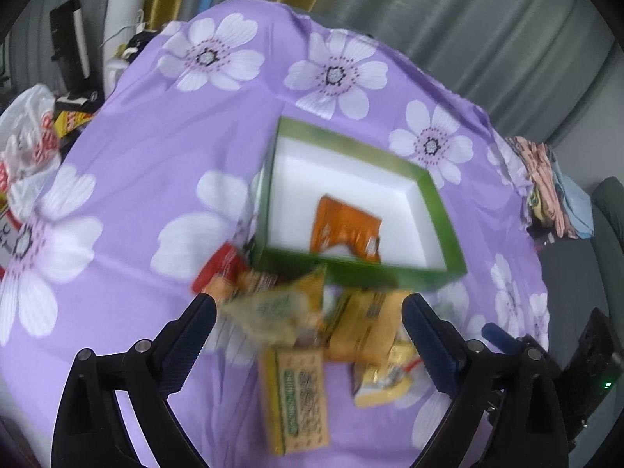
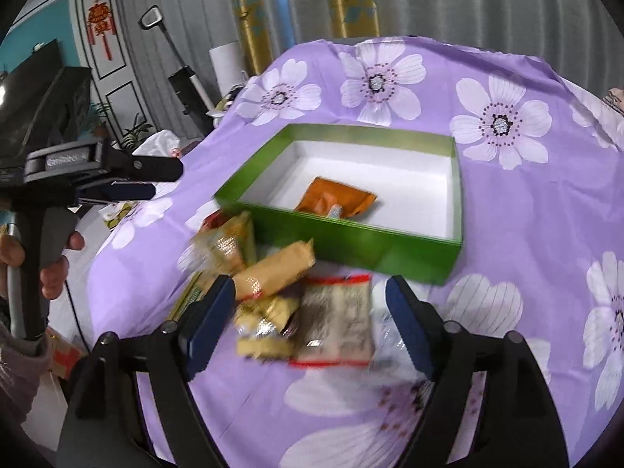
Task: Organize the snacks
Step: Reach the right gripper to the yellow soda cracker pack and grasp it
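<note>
A green box (image 1: 440, 210) (image 2: 351, 234) with a white inside sits on the purple flowered cloth. One orange snack packet (image 1: 343, 230) (image 2: 335, 199) lies in it. A pile of snack packets (image 1: 304, 327) (image 2: 280, 296) lies in front of the box: yellow and gold wrappers, a red one (image 1: 218, 269), and a red-edged clear packet (image 2: 337, 323). My left gripper (image 1: 308, 319) is open and empty, hovering over the pile. My right gripper (image 2: 308, 312) is open and empty, its fingers on either side of the red-edged packet. The left gripper also shows at the left of the right wrist view (image 2: 128, 183).
The cloth-covered table (image 1: 156, 156) drops off at the left and right edges. A white plastic bag (image 1: 27, 132) and clutter lie to the left. Folded cloths (image 1: 546, 179) lie at the right edge. Curtains hang behind.
</note>
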